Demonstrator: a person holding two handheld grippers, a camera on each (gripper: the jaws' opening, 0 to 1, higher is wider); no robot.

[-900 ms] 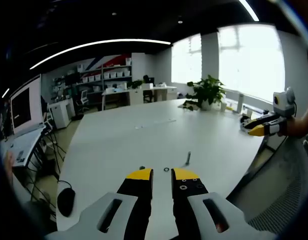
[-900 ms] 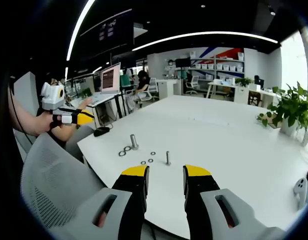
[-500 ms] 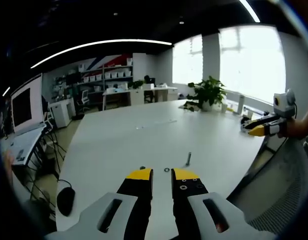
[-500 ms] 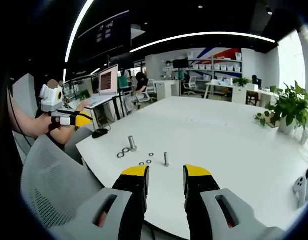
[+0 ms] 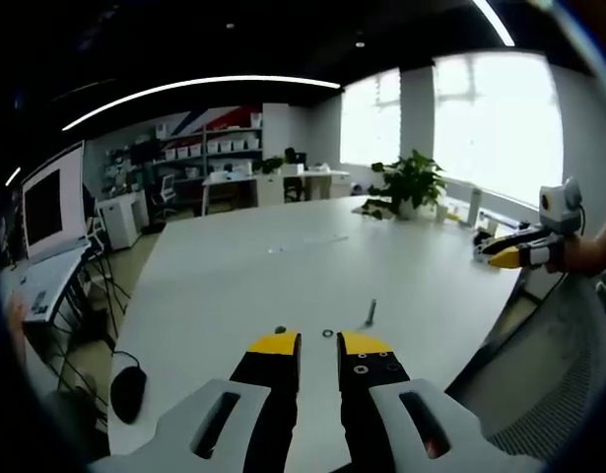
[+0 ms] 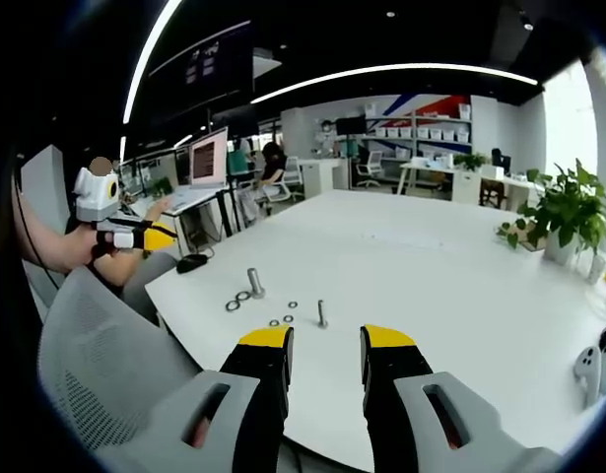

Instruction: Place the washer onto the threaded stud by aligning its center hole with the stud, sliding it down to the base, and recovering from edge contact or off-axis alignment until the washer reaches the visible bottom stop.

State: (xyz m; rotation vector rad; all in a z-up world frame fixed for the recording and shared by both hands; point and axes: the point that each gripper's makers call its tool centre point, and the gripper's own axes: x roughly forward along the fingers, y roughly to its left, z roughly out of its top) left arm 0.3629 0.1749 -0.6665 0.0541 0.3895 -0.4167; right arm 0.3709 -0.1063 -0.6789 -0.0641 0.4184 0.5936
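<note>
A thin threaded stud [image 6: 322, 313] stands upright on the white table [image 6: 450, 286], just beyond my right gripper [image 6: 327, 340], which is open and holds nothing. Several small washers [image 6: 281, 319] lie left of the stud. A thicker bolt [image 6: 253, 282] stands farther left with two larger rings [image 6: 237, 301] beside it. In the left gripper view the stud [image 5: 370, 312] stands ahead and right of my left gripper [image 5: 320, 345], whose jaws are open with a narrow, bare gap. A washer [image 5: 327, 334] lies flat just past its tips. Each gripper [image 6: 135, 236] [image 5: 524, 254] is held off the table edge.
A grey mesh chair [image 6: 105, 365] sits at the table's near edge, between the two grippers. A black mouse [image 5: 128, 392] lies at one corner. Potted plants [image 6: 564, 202] stand at the far side, and a white controller [image 6: 588, 363] lies at the right.
The right gripper view has drifted a little, so stud and washers sit slightly further left and higher. The parts on the table have not moved. The left gripper view is nearly unchanged.
</note>
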